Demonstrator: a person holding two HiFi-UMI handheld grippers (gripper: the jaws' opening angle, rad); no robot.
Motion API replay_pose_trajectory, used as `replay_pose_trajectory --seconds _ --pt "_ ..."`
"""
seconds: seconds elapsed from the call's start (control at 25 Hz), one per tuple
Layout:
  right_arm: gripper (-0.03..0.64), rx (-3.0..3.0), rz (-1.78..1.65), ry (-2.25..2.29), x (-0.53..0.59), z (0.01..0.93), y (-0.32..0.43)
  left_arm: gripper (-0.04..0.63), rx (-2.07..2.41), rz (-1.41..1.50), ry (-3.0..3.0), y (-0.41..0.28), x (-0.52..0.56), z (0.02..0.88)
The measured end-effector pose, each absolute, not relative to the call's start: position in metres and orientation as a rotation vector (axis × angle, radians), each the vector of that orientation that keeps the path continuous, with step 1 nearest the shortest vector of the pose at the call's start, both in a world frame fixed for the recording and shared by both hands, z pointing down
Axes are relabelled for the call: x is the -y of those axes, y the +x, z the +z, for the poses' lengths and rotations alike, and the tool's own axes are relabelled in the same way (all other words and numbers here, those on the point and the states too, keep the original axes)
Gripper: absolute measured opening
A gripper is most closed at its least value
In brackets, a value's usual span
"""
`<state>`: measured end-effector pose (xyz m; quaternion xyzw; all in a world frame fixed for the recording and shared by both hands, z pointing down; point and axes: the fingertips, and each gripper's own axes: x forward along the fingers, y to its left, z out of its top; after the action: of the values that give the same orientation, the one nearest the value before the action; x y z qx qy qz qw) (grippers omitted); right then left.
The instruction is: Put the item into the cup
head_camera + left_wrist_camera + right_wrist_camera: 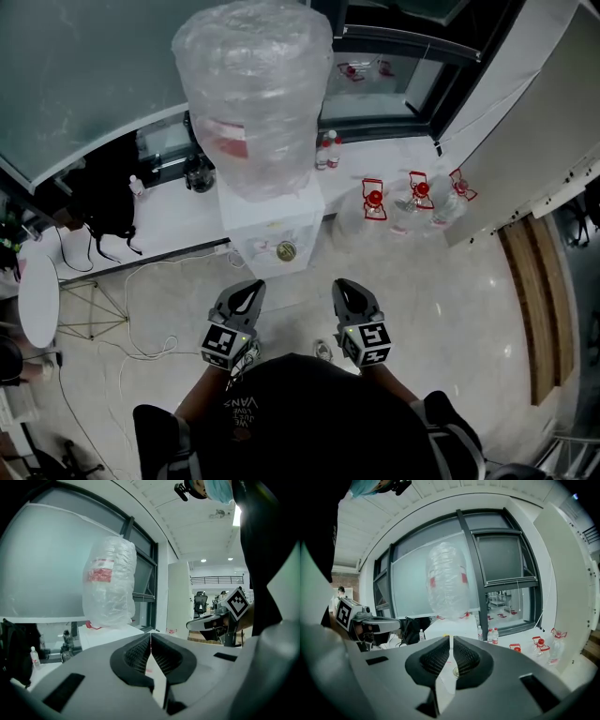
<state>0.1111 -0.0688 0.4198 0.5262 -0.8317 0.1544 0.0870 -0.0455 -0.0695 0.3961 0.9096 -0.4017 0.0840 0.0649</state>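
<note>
Holding the left gripper (pixel 249 289) and right gripper (pixel 347 287) closed and empty, we face the water dispenser (pixel 272 234) at frame centre.

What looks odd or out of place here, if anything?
The big bottle on the white dispenser is wrapped in crinkled clear plastic, which is unusual. Loose cables trail over the floor to its left. Nothing looks spilled or broken.

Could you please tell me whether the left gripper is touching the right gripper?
Apart. The head view shows a strip of bare floor between the left gripper and the right gripper, held side by side.
</note>
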Motion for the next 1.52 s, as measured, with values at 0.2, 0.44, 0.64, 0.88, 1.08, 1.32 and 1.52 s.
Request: replay_pose_trajectory --seconds 0.2,0.44,0.64,0.88,1.08,1.32,1.52 --pt "0.055 2.487 0.466 1.598 0.068 0.408 0.118 0.020 1.229 0.226 2.752 -0.049 0.066 0.383" --pt "0.054 2.513 0.446 1.614 0.069 0.397 0.118 0.020 1.272 0.183 2.737 -0.056 0.063 0.375" --pt "0.051 2.527 0.451 1.593 0.069 0.395 0.114 0.020 1.311 0.142 2.719 -0.061 0.061 0.369" --pt "0.048 2.546 0.446 1.564 0.071 0.395 0.106 0.020 1.327 0.109 2.709 -0.063 0.062 0.366" --pt "0.048 2.547 0.460 1.551 0.068 0.398 0.100 0.019 1.321 0.115 2.708 -0.062 0.059 0.369" --pt "0.048 2.548 0.468 1.542 0.065 0.401 0.096 0.020 1.312 0.146 2.705 -0.063 0.056 0.374" --pt "0.048 2.545 0.473 1.531 0.064 0.402 0.095 0.020 1.302 0.150 2.706 -0.063 0.053 0.375"
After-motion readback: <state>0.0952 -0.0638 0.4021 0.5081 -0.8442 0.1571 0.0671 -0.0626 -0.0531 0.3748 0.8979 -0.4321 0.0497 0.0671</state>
